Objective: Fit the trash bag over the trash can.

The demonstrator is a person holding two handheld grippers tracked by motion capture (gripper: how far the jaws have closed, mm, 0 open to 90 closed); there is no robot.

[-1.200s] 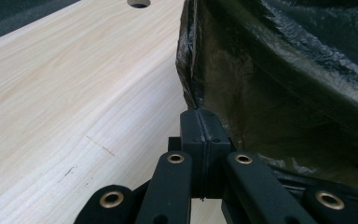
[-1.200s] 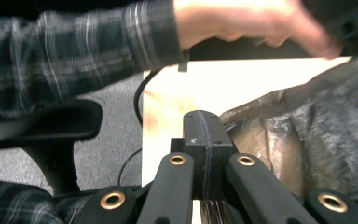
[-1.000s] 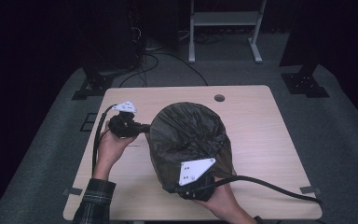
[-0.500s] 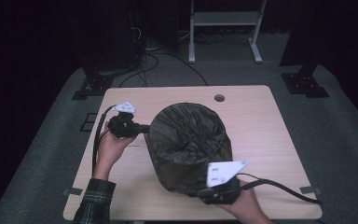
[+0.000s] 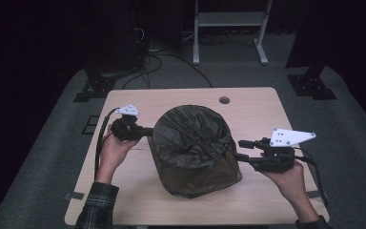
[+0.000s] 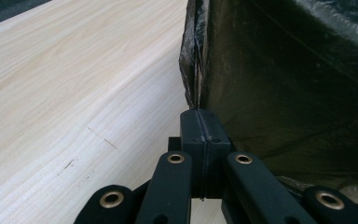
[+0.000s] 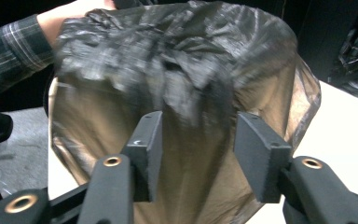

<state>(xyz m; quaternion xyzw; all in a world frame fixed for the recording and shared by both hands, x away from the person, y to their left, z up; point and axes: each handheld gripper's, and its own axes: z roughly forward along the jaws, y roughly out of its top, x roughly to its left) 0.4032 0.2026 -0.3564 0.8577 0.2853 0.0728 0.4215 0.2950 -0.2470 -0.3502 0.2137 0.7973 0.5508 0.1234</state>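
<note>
Right claw (image 5: 242,149) swung off crinkly black plastic bag (image 5: 190,138); left claw (image 5: 147,130) pinches it.

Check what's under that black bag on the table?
A bin-shaped body fills the black bag, draped over its top and sides down to the table. What it is stays covered. The left hand-held gripper pinches a fold of the film.
</note>
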